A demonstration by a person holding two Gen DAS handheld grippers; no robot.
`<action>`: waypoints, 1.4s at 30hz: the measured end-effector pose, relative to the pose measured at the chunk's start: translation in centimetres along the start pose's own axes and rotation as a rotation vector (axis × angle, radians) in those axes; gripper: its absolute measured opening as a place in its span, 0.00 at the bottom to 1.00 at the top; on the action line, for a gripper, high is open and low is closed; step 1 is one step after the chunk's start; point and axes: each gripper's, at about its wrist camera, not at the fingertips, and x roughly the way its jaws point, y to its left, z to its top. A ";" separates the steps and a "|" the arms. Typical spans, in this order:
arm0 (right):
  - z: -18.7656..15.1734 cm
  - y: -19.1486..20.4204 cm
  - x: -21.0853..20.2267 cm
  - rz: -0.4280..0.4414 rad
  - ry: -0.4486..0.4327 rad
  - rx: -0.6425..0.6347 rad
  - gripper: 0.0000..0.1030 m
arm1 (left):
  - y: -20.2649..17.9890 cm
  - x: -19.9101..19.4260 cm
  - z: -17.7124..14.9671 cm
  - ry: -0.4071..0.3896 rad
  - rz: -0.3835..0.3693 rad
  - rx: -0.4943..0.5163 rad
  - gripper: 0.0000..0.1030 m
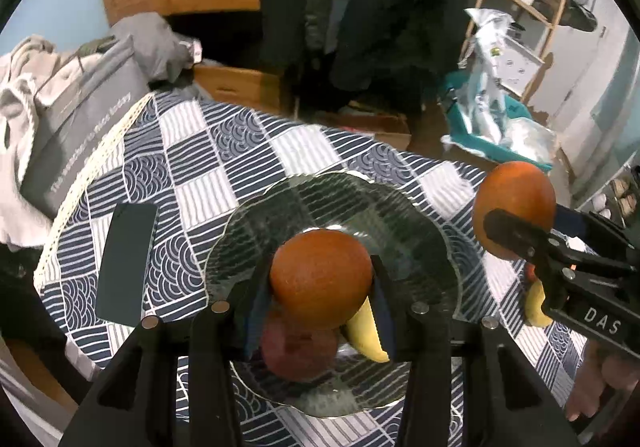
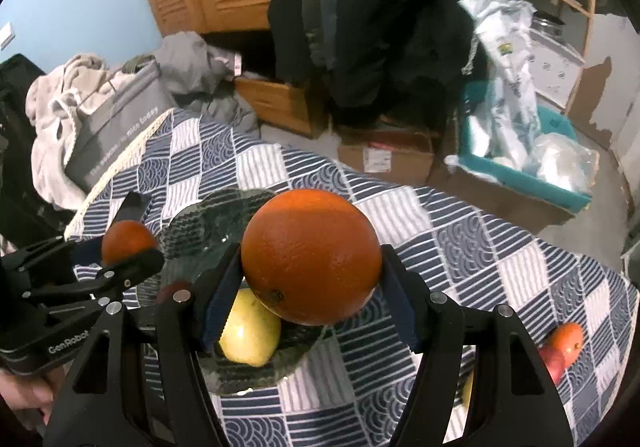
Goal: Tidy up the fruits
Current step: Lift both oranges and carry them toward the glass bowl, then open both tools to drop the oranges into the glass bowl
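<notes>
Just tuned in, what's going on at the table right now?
A person is working two handheld grippers, each shut on an orange. The left gripper holds its orange over the glass plate, which already has a yellow fruit and a reddish one in it. The right gripper carries a larger-looking orange at the plate's near edge. More fruit waits on the checked tablecloth.

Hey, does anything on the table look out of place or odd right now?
One thing: a dark phone lies on the checked tablecloth left of the glass plate, among the fruit. Otherwise nothing spilled or damaged; each claw, left and right, holds an orange by the plate.
</notes>
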 end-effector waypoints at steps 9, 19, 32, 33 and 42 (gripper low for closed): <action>-0.6 1.6 4.0 0.040 0.086 -0.009 0.66 | 2.5 3.2 -0.9 0.086 0.022 -0.059 0.45; -1.9 2.3 6.7 0.071 0.166 -0.002 0.66 | 3.1 4.7 -1.7 0.128 0.048 -0.067 0.45; -2.0 2.3 7.6 0.088 0.204 0.008 0.67 | 2.7 5.6 -2.2 0.155 0.077 -0.044 0.48; -2.0 2.3 7.7 0.090 0.206 0.010 0.67 | 2.7 5.8 -2.2 0.164 0.073 -0.045 0.50; -1.5 2.5 6.7 0.111 0.175 0.000 0.68 | 2.6 6.0 -2.5 0.180 0.065 -0.043 0.53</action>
